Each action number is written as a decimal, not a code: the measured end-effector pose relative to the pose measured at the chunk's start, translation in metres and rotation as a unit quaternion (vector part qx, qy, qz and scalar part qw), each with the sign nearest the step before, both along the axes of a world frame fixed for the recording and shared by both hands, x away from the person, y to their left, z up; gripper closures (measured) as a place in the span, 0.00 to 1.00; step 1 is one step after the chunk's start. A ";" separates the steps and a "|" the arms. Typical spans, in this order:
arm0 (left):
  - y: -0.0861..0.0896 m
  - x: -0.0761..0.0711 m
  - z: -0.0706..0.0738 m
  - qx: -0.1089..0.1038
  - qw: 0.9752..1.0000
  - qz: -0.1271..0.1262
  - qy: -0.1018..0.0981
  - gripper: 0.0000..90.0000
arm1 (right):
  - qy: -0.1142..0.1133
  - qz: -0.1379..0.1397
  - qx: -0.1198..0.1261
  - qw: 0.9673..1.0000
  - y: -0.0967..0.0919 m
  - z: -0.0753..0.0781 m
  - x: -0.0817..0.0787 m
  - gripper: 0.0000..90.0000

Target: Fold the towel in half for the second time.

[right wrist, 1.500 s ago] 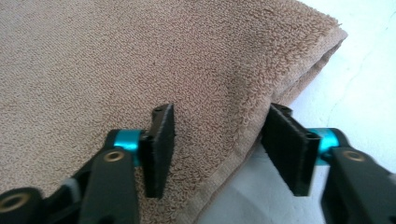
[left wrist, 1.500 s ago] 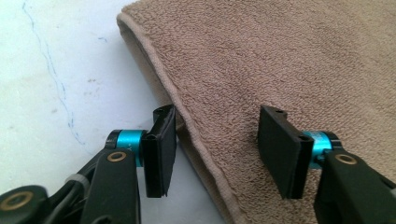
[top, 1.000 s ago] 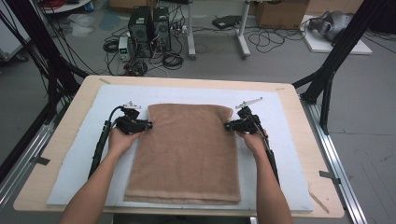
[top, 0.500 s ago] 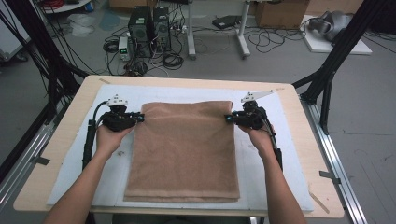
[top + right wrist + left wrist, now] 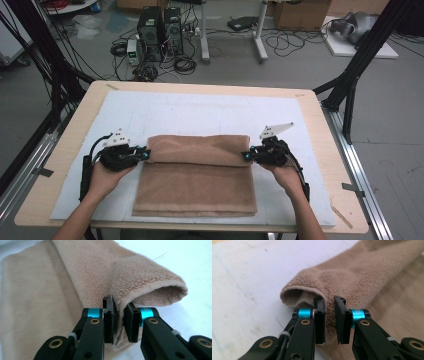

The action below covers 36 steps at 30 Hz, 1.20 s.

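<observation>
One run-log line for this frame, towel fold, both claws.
phase: mid-fold | left claw: shut on towel far-left corner | right claw: shut on far-right corner | far edge lifted, curled toward near edge | surface: white mat

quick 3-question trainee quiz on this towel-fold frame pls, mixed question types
1. True or false: both grippers are shut on the brown towel.
2. Which part does the left gripper pinch? A) a folded-over corner B) a flat middle patch C) a loose thread
3. Fill in: the towel lies on a white ___ over the wooden table.

Key:
1. True; the right gripper has fabric clamped between its fingers too.
2. A
3. mat
</observation>
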<state>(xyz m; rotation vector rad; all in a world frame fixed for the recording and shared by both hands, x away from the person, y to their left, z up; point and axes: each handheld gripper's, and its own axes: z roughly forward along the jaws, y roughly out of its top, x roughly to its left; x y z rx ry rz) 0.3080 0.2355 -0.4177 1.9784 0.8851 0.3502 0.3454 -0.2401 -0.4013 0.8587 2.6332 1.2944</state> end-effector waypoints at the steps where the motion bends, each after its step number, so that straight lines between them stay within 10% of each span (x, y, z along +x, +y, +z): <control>1: 0.002 -0.005 -0.003 0.001 1.000 -0.005 0.005 0.88 | 0.002 0.002 0.003 1.000 0.000 -0.002 -0.005 0.89; 7: 0.014 -0.020 -0.017 -0.013 0.999 -0.007 0.033 0.83 | 0.005 0.001 -0.011 1.000 -0.002 -0.016 -0.017 0.87; 13: 0.019 -0.022 -0.006 -0.011 1.000 -0.010 0.024 0.69 | 0.018 -0.014 0.004 1.000 -0.012 -0.011 -0.019 0.64; 27: 0.008 0.020 0.028 0.014 0.999 0.031 -0.021 0.56 | -0.014 -0.060 -0.011 0.998 -0.007 0.022 0.019 0.47; 36: -0.011 0.058 -0.008 0.059 0.996 0.032 0.059 0.52 | 0.041 -0.064 -0.051 0.996 0.016 -0.012 0.051 0.40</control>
